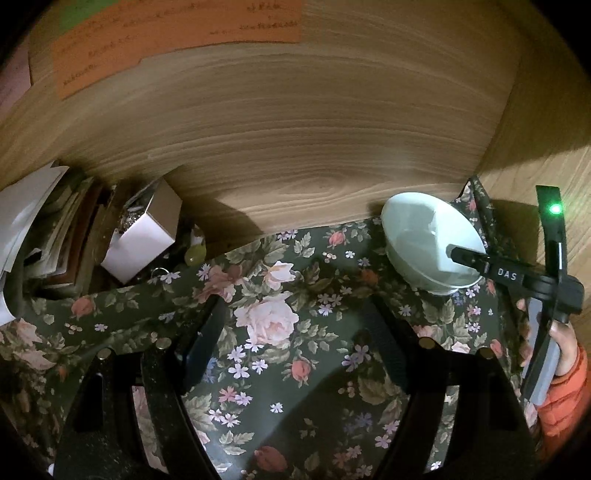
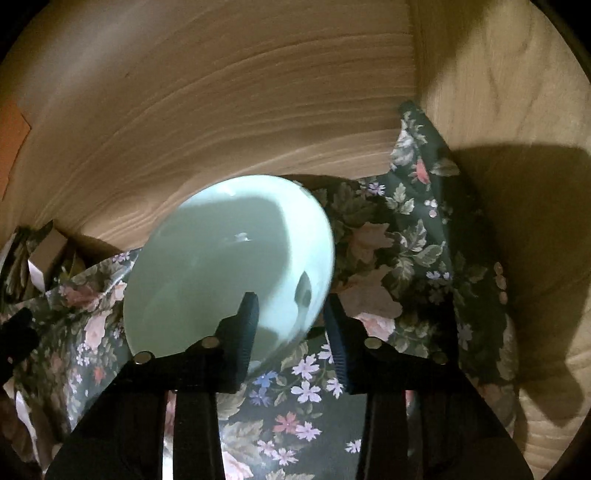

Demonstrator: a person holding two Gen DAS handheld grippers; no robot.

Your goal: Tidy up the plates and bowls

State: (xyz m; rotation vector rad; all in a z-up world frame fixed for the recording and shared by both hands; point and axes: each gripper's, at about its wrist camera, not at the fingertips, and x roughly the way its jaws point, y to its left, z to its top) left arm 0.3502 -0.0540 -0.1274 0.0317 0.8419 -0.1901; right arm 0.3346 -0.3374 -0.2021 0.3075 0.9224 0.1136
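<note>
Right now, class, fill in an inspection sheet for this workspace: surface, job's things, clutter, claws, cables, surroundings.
Surface: floral cloth, rumpled at the corner.
Job's things: one pale green bowl, tilted; no plates seen.
Clutter: white box and stacked papers at far left.
Claws: left claw open over bare cloth; right claw straddling the bowl's rim, jaws apart.
Cables: nothing seen.
Surroundings: wood panel with an orange note.
</note>
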